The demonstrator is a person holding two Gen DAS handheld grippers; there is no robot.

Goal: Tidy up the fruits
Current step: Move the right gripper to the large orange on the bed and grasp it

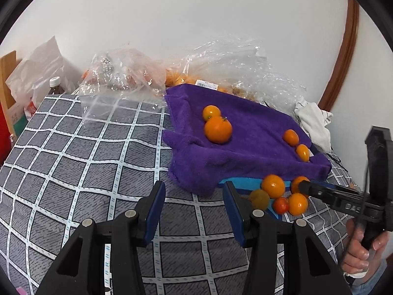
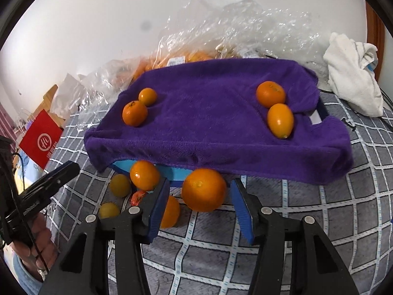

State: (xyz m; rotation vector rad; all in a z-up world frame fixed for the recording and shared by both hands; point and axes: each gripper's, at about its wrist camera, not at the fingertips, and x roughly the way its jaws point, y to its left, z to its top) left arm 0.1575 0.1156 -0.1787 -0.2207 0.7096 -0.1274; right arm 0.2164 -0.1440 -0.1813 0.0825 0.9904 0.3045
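A purple towel [image 2: 208, 113] covers a blue tray [image 2: 176, 174] on the checked table; it also shows in the left wrist view [image 1: 245, 135]. Two oranges [image 2: 134, 113] lie at the towel's left and two [image 2: 270, 94] at its right. Several loose fruits lie on the table in front of the tray, including a big orange [image 2: 203, 189] and a small red one [image 2: 138, 198]. My right gripper [image 2: 200, 194] is open with the big orange between its fingers. My left gripper [image 1: 194, 195] is open and empty, left of the loose fruit cluster [image 1: 273, 186].
Clear plastic bags [image 2: 233, 24] with more fruit lie behind the tray. A white cloth [image 2: 353, 73] sits at the back right. A red box [image 2: 40, 139], a bottle [image 1: 55, 86] and paper bags stand off the table's left side.
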